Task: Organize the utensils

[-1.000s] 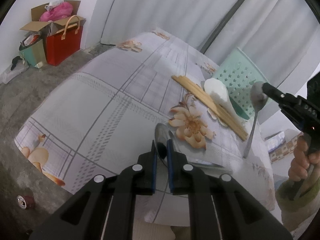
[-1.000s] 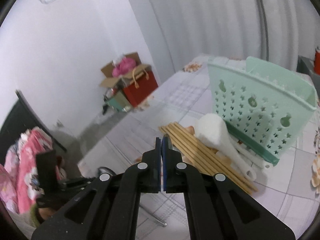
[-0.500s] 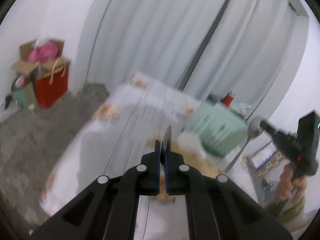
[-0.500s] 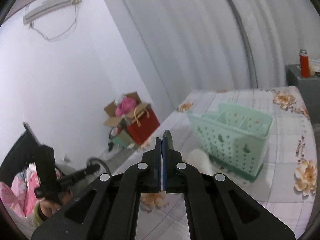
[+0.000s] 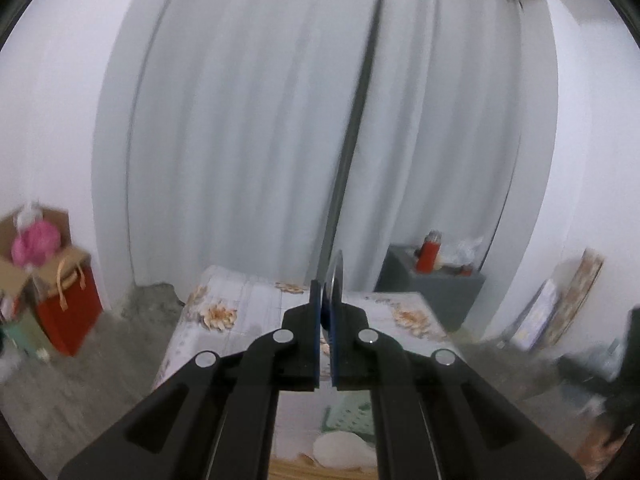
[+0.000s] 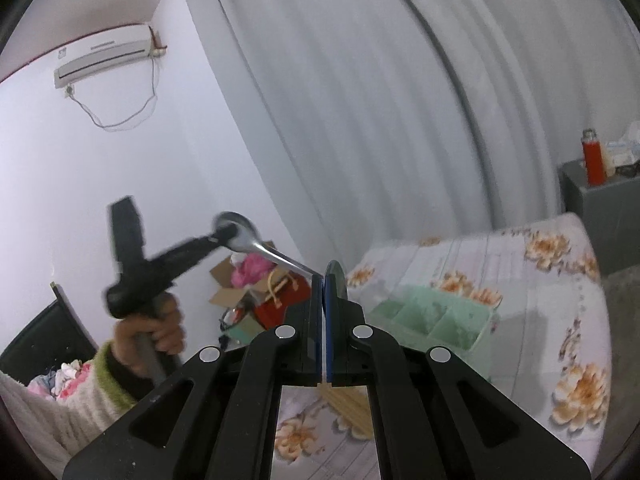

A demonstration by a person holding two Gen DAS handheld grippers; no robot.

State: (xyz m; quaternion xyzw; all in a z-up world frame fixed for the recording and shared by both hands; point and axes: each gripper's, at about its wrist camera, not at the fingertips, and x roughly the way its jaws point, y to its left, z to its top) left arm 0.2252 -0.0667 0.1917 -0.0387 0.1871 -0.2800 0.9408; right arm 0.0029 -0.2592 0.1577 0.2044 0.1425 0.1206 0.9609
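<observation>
Spoons: left gripper (image 6: 224,236) jaws clamped on one spoon (image 6: 240,232), right gripper (image 6: 323,292) jaws on another (image 6: 336,280), both raised above the green organizer basket (image 6: 440,320) on the tabletop (image 6: 560,320).

Both wrist views overlook the table (image 5: 256,320), facing curtains (image 6: 360,120).

Glossy metal spoon (image 6: 244,236), matt plastic basket (image 6: 436,318) — smooth printed tablecloth (image 6: 560,300)

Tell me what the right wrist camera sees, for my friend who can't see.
The right hand-held gripper pinches a metal spoon above a green basket on a flowered table. The left hand-held gripper grips another spoon.
</observation>
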